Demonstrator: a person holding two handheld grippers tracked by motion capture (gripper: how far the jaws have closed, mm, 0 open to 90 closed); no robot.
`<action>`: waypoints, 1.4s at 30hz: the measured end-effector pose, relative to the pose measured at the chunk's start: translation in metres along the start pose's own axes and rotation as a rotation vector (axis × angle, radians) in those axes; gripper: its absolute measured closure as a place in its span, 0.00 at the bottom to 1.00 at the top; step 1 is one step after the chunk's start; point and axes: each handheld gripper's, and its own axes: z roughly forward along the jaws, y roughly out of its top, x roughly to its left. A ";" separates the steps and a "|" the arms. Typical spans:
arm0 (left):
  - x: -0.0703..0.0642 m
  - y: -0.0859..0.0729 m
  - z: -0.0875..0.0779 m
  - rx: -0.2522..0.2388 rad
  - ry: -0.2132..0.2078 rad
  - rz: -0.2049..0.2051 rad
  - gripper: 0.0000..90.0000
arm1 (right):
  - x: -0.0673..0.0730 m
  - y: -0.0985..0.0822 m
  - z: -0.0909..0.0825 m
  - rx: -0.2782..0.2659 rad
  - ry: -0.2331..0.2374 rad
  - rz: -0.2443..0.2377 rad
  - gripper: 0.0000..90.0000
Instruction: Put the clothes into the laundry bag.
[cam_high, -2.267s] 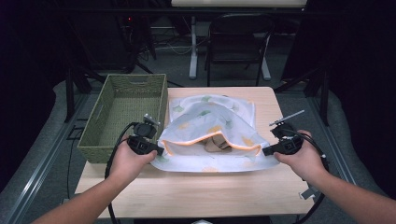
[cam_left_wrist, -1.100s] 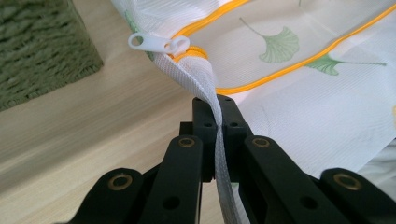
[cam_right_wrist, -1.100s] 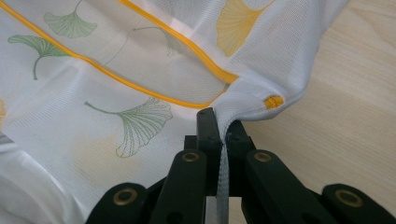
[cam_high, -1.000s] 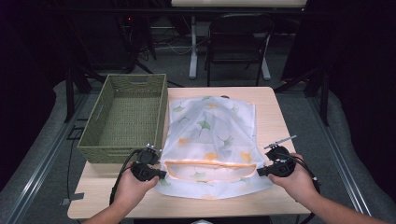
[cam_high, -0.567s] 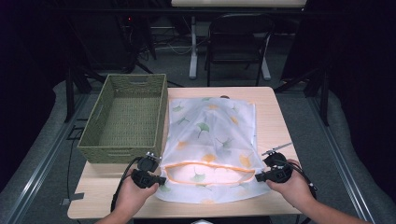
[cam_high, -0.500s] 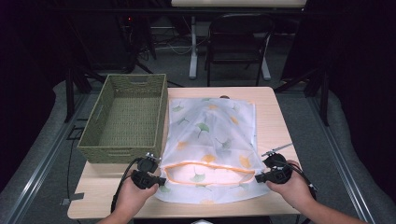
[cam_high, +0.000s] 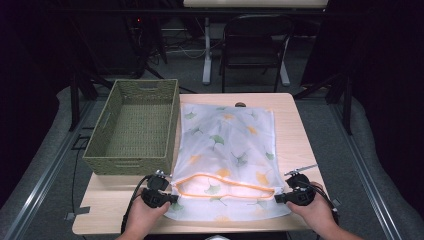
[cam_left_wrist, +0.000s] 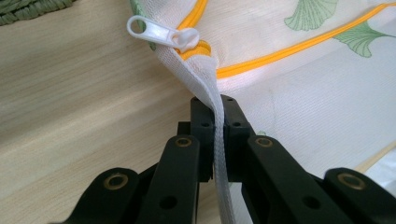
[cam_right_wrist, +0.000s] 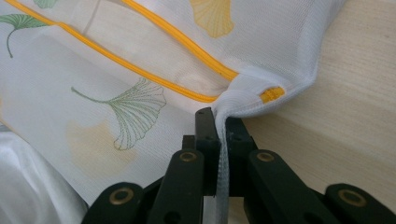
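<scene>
I hold a mesh bag (cam_high: 227, 160) flat on the table (cam_high: 295, 125), with one gripper at each near corner. My left gripper (cam_high: 167, 197) is closed on the white seam of the bag just below the zipper pull (cam_left_wrist: 161, 32), and in the left gripper view the fabric strip runs straight up between the two jaws. My right gripper (cam_high: 280, 198) is closed on the opposite corner, where the orange zipper (cam_right_wrist: 187, 44) ends in a small orange tab (cam_right_wrist: 272, 93). The bag lies away from both grippers, toward the far side; its long axis runs from near to far, and the zipper crosses it from left to right along the near end, between my two hands. The zipper looks open, because the two orange lines stand apart in the middle. The basket (cam_high: 135, 127) stands on the left, just beside the far left part of the bag, so my left hand (cam_high: 145, 217) is the nearer one to it. I judge that the coming move turns on this: the basket lies far and left from the grippers, so the bag must travel sideways to the left while both corners are kept pinched and the mouth is kept stretched.
</scene>
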 end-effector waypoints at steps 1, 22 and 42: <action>0.000 -0.001 0.000 -0.004 0.001 -0.002 0.96 | 0.000 -0.001 0.000 0.001 0.000 0.005 0.97; 0.013 -0.002 -0.014 -0.123 -0.018 -0.037 0.66 | -0.006 0.000 -0.025 -0.137 0.033 0.059 0.71; 0.020 0.001 -0.012 -0.156 -0.002 -0.029 0.67 | -0.014 -0.017 -0.034 -0.137 0.006 0.056 0.66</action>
